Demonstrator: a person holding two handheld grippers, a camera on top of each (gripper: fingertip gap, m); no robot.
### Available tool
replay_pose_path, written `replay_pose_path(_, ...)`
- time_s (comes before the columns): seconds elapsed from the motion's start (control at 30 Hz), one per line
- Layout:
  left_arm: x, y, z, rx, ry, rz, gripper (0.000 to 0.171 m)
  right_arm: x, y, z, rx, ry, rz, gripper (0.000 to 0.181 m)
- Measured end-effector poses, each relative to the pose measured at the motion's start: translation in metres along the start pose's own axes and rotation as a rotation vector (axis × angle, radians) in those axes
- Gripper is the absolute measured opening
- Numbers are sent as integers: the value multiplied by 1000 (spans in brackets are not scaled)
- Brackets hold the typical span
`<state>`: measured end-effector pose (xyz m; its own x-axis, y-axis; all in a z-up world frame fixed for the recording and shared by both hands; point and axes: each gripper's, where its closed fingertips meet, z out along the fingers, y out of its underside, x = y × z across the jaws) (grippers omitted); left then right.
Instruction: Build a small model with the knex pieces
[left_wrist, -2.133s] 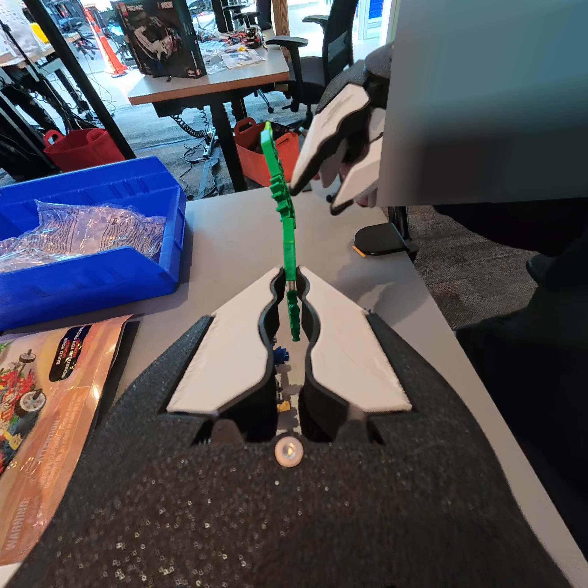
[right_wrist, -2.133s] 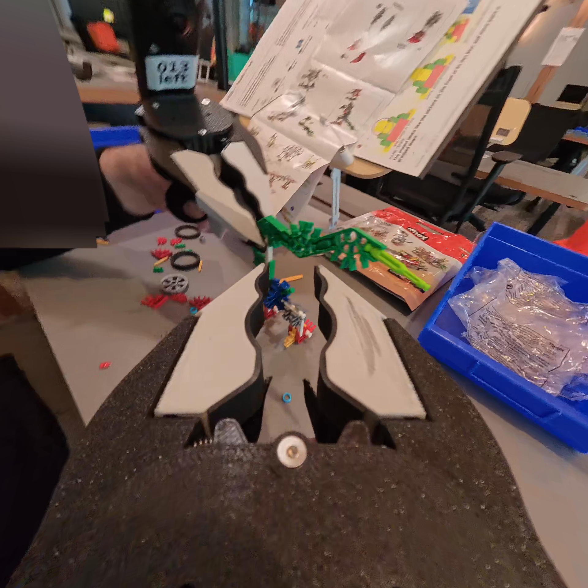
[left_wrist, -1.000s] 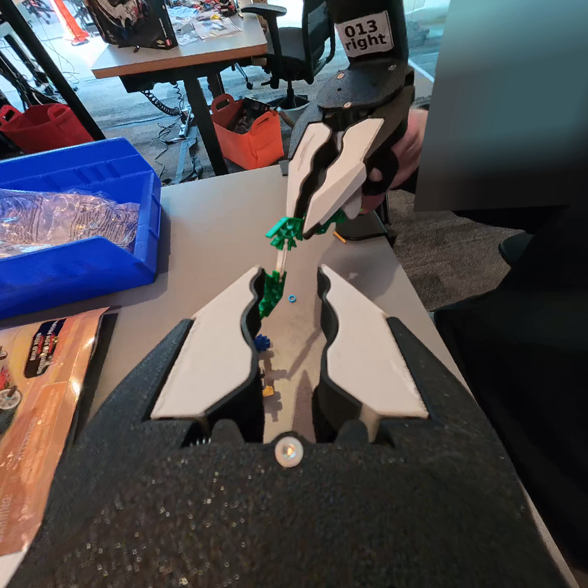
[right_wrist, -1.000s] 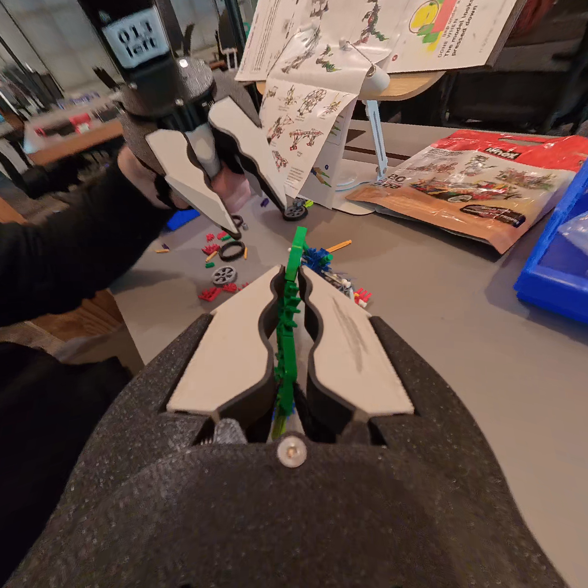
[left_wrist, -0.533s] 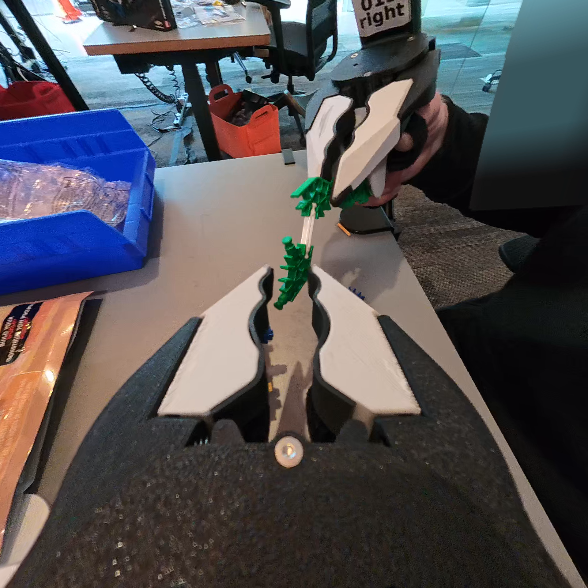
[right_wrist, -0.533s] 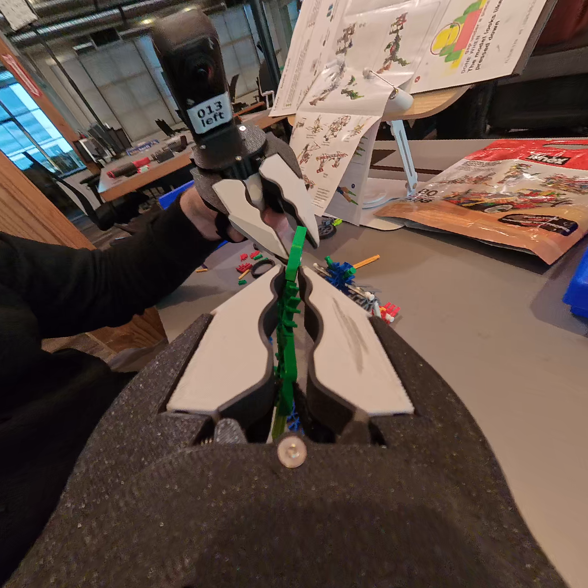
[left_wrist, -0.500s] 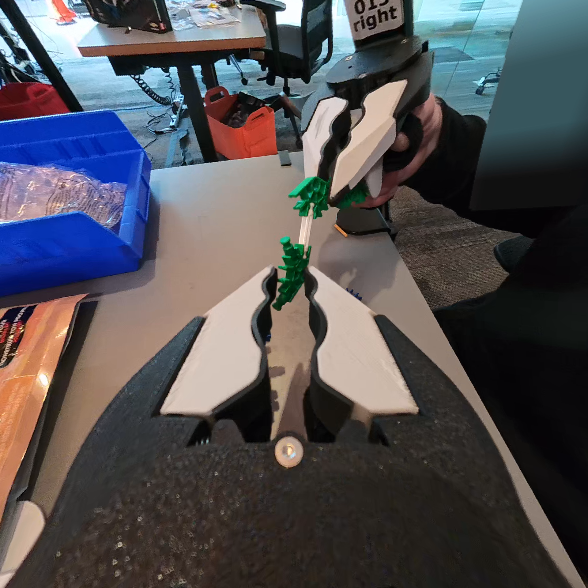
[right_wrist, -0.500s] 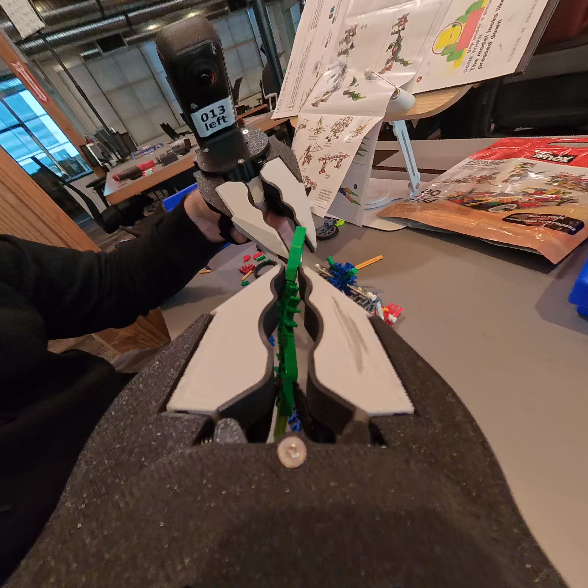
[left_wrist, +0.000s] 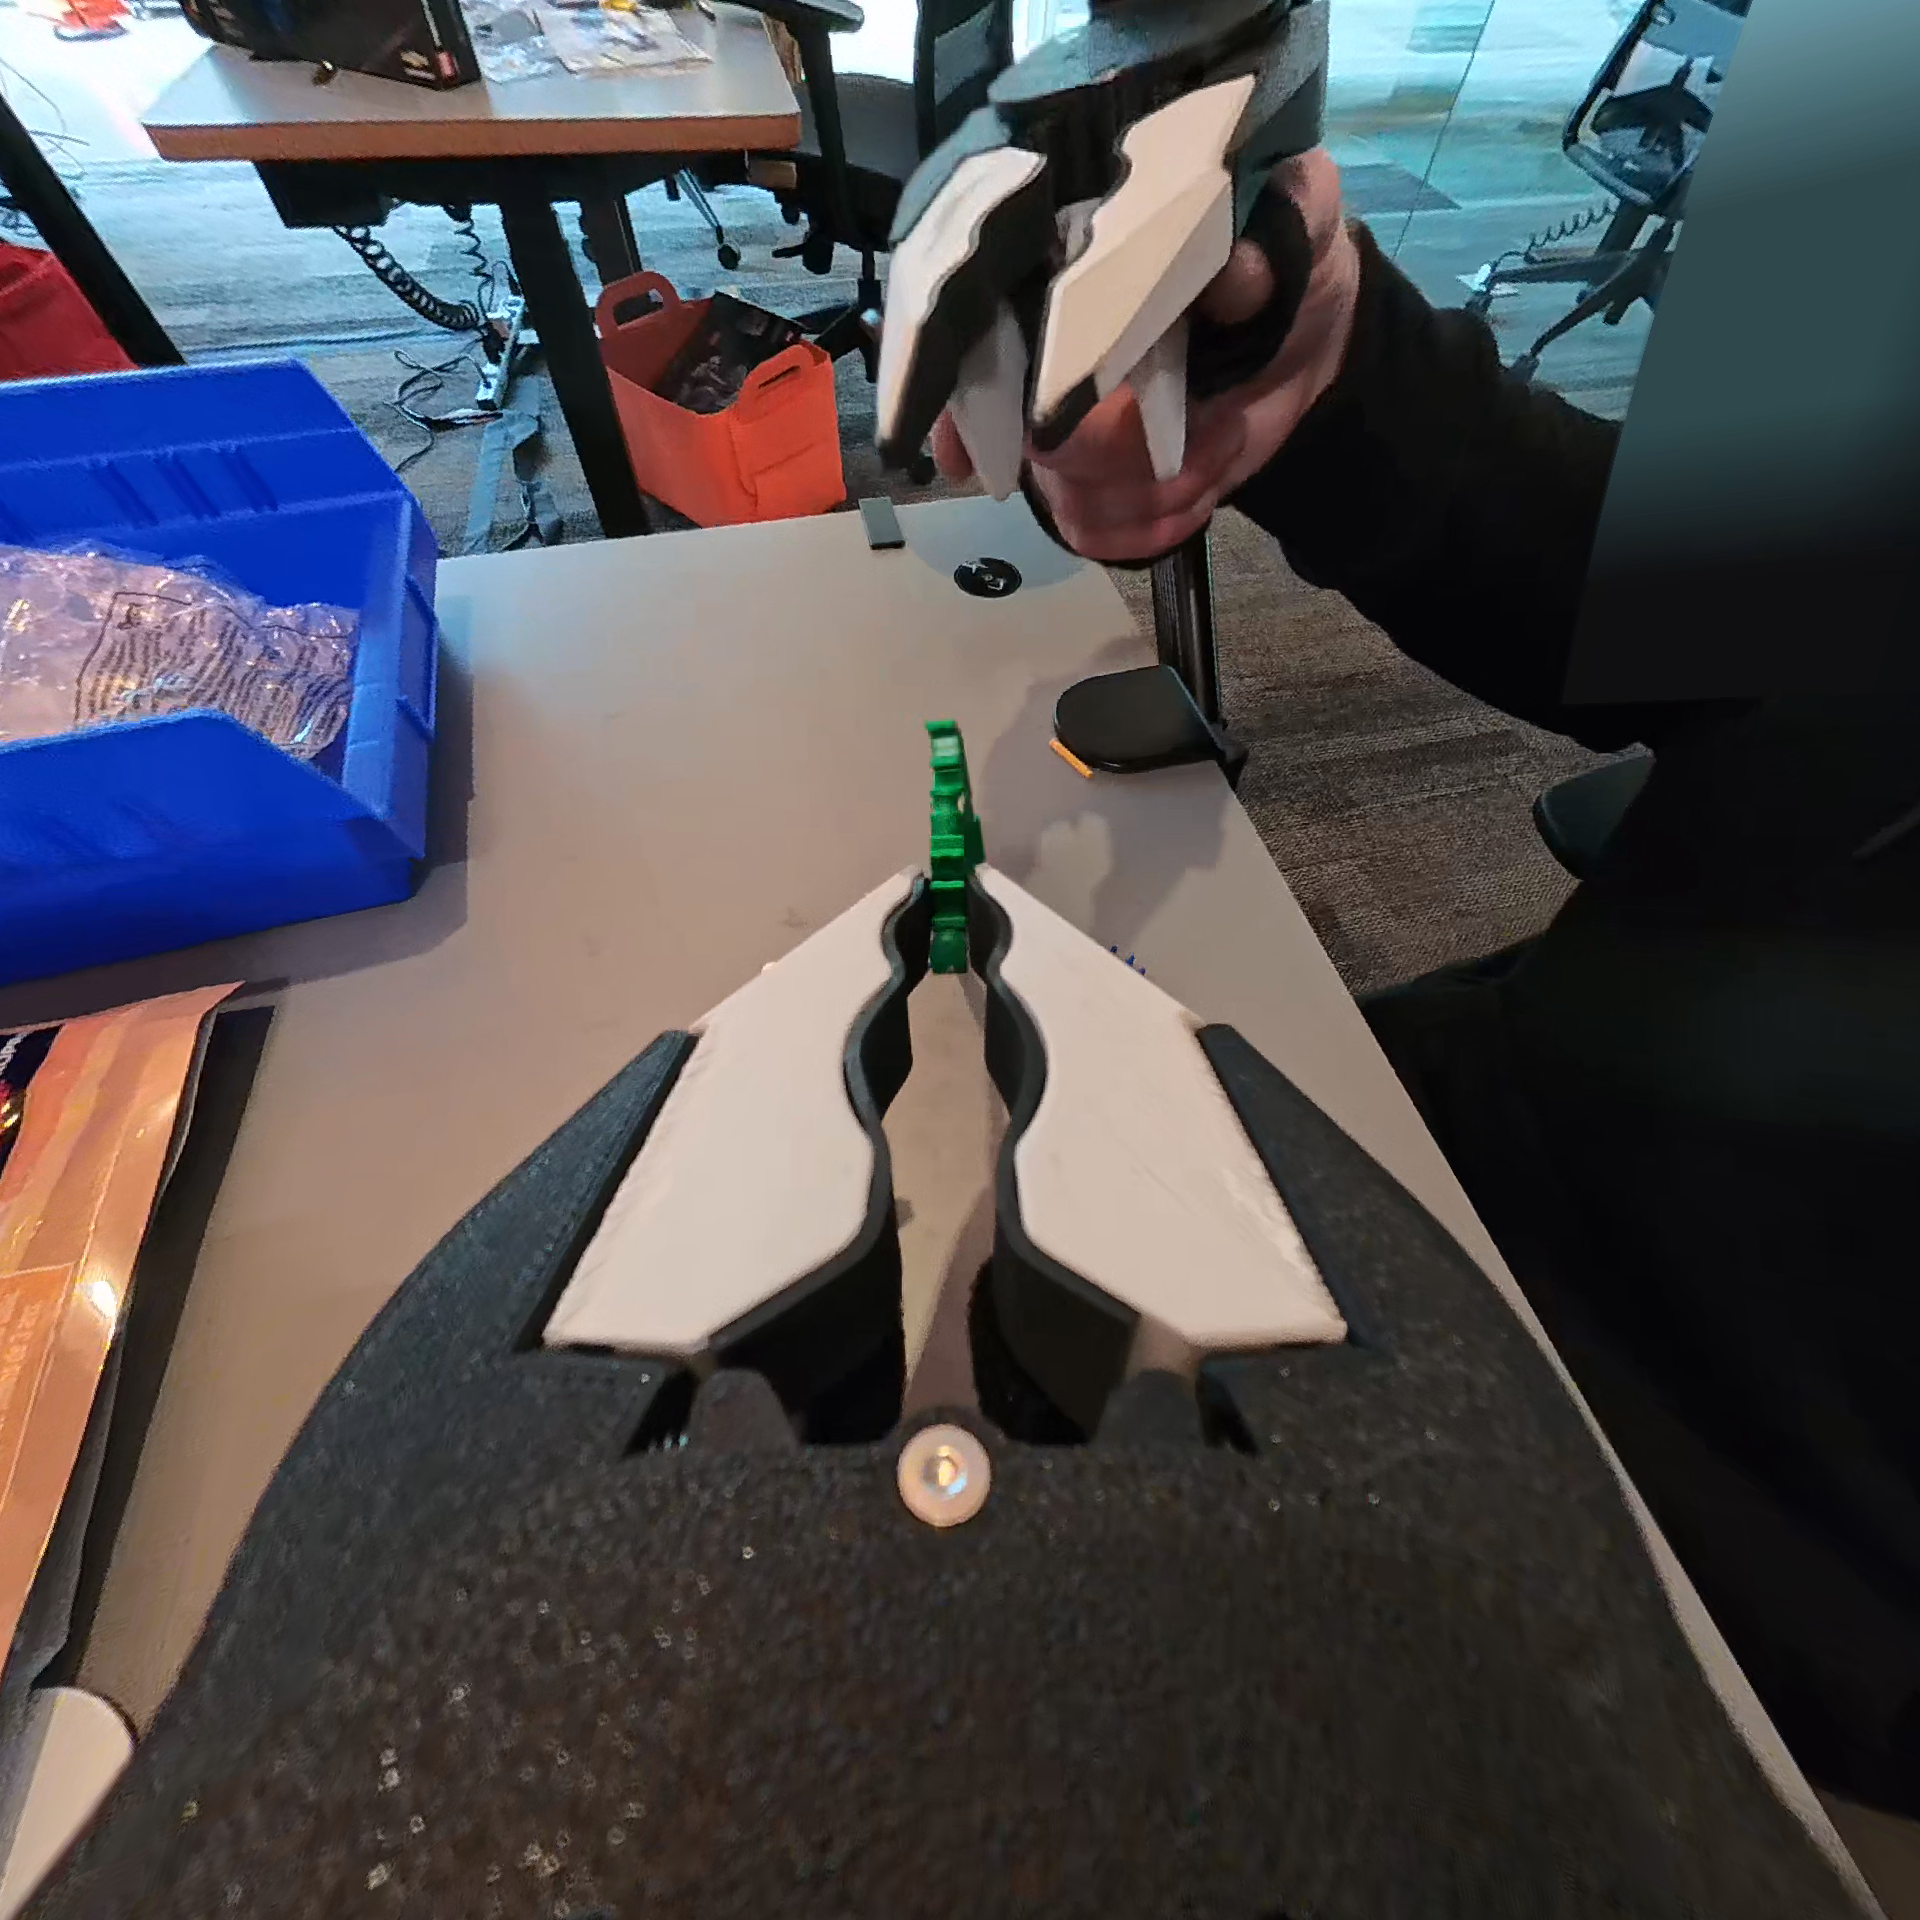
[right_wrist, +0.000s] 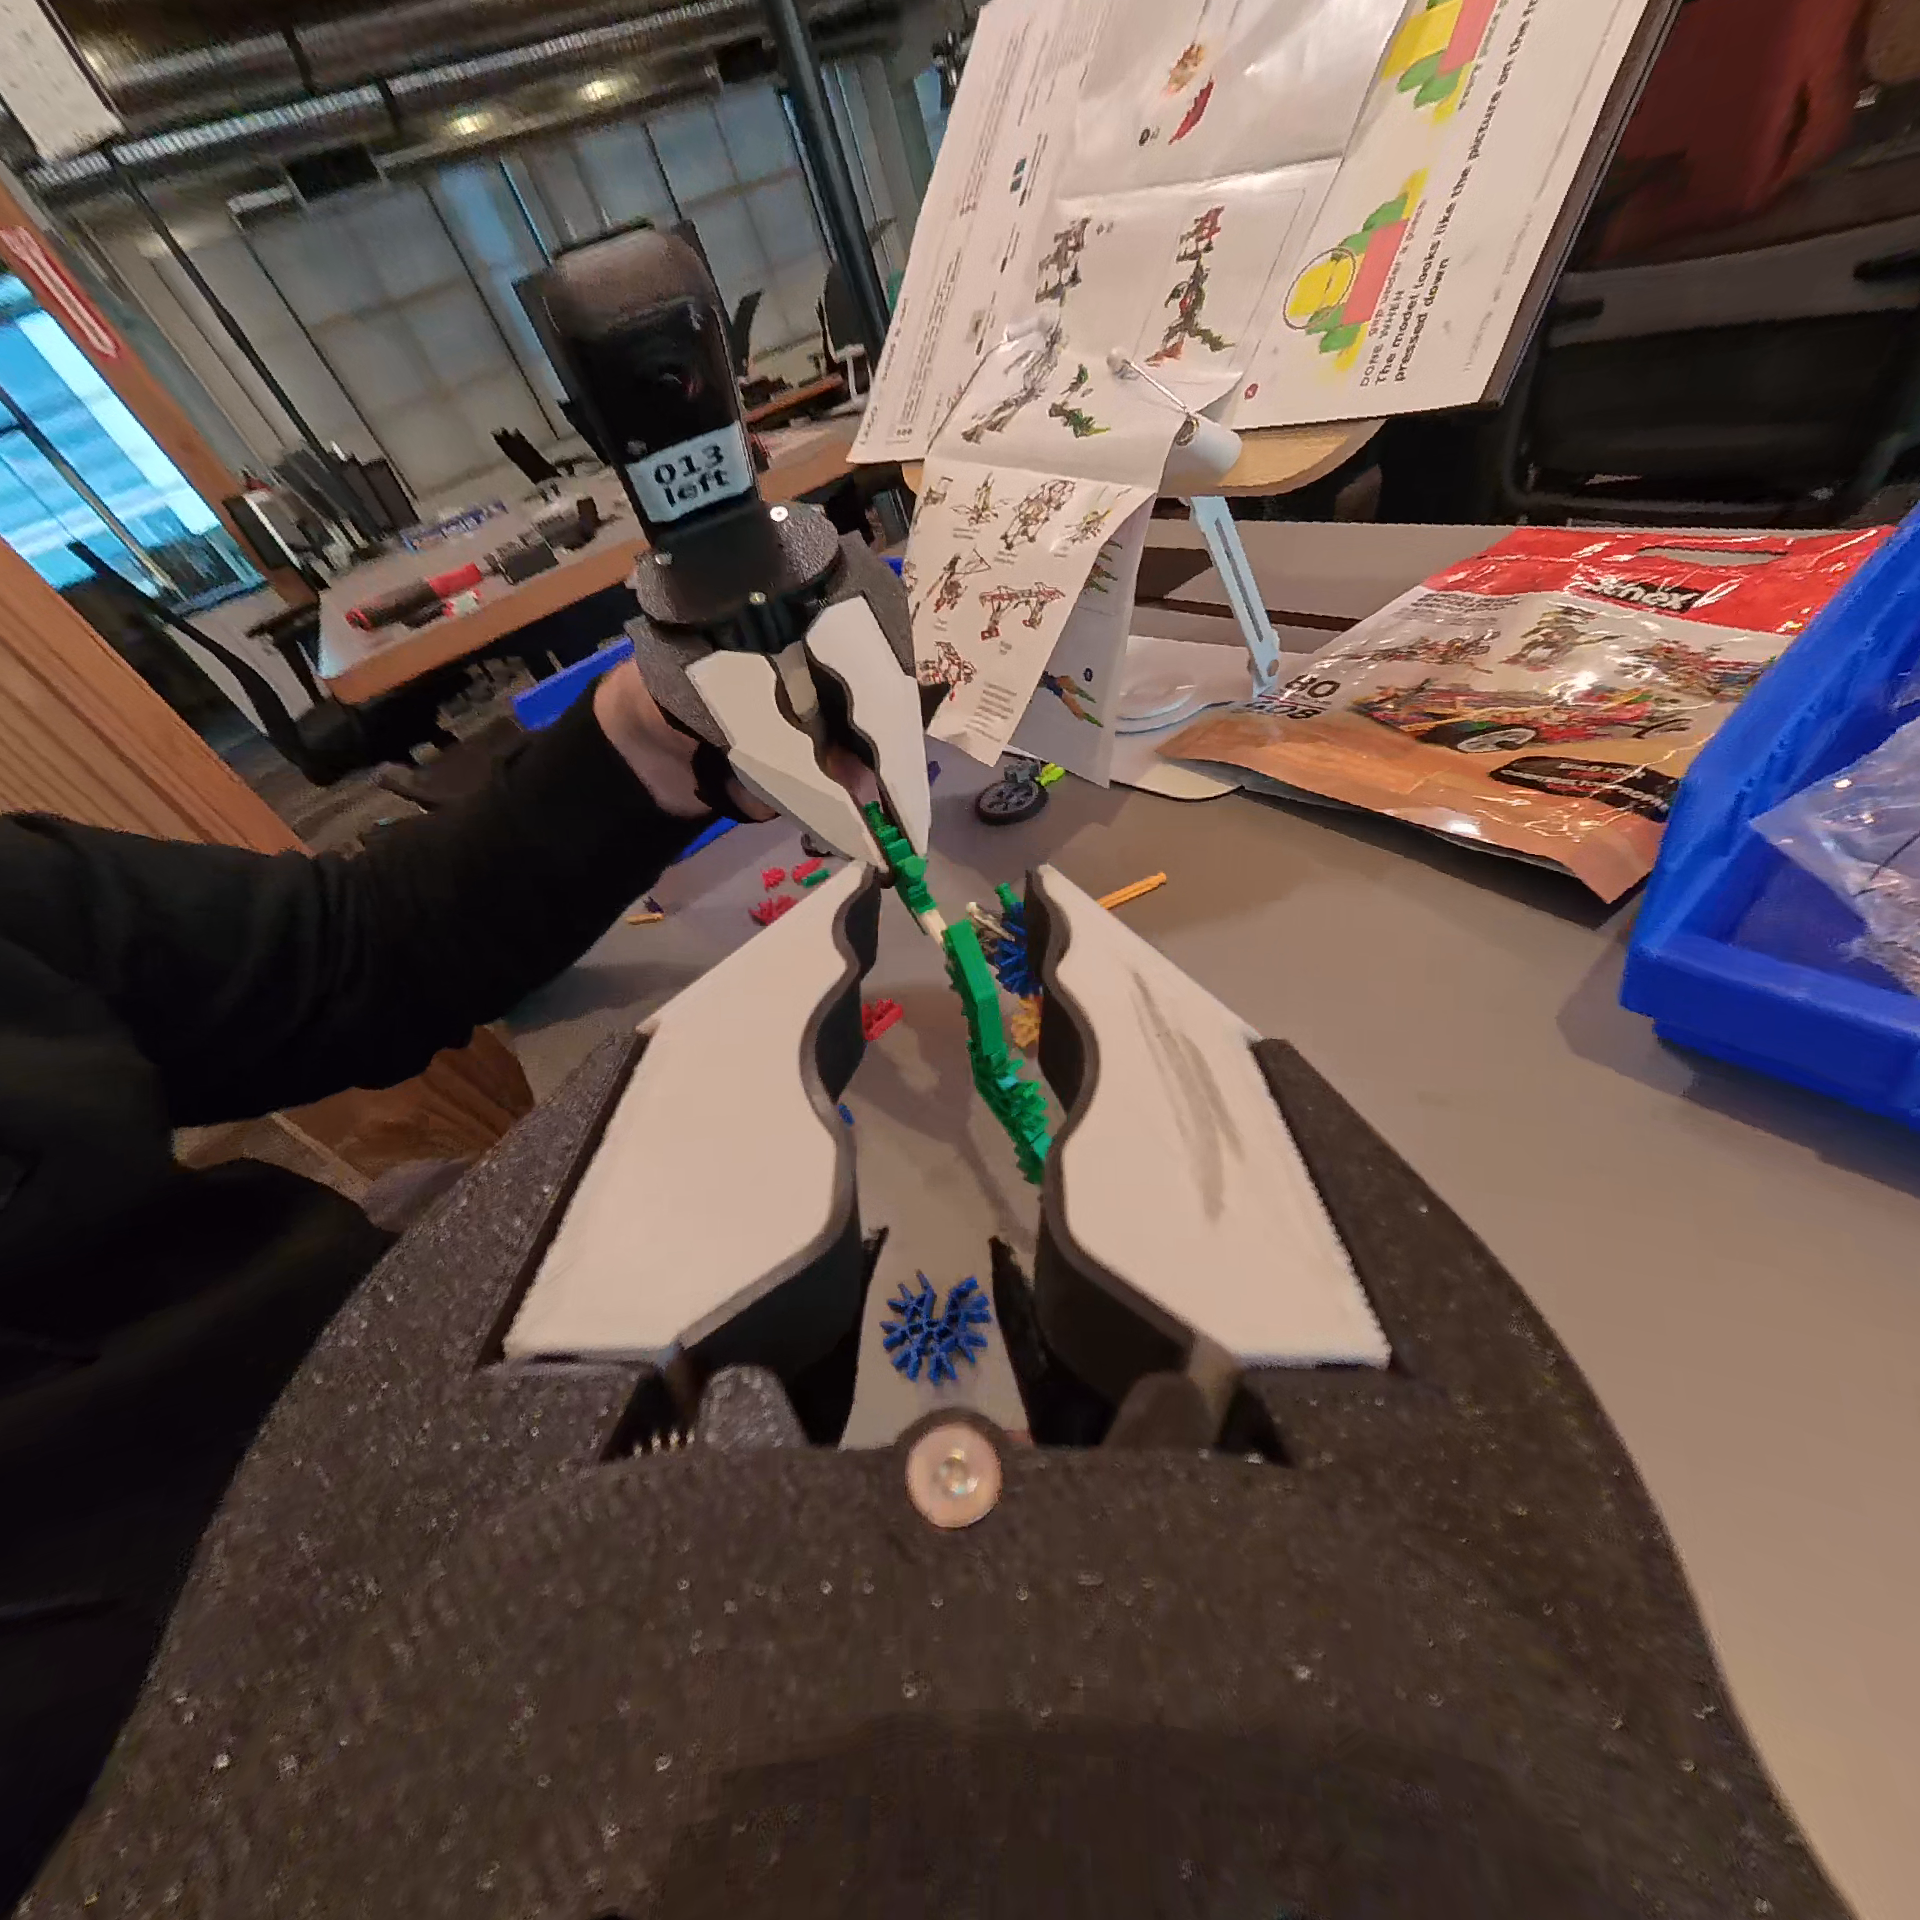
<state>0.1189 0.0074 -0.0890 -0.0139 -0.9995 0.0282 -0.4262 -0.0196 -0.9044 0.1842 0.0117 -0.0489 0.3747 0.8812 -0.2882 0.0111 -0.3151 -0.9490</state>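
Green spiked plastic construction-toy assembly (left_wrist: 948, 831) is being clamped at one end between the closed tips of the left gripper (left_wrist: 948, 904). The right gripper (right_wrist: 951, 904) is standing open; the assembly's free end (right_wrist: 992, 1049) is lying between its jaws, nearer the right finger, above a blue snowflake-shaped connector (right_wrist: 933, 1325).

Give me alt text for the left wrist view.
The left gripper is shut on a green toy piece above a grey table. Beyond it a hand holds the right gripper, jaws apart; a blue bin sits left.
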Motion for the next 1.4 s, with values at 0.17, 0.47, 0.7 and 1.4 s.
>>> replay_pose_path(0.17,5,-7,2,23,38,-1,5,-2,14,15,-113,-3,-60,34)
replay_pose_path(0.47,6,-17,-3,121,82,-52,5,-5,44,34,-220,-35,-95,11)
replay_pose_path(0.7,1,-24,-11,169,55,-77,28,-7,35,36,-127,-82,-15,6)
replay_pose_path(1.4,-7,-45,-34,26,-585,748,50,-22,7,32,136,-290,251,5)
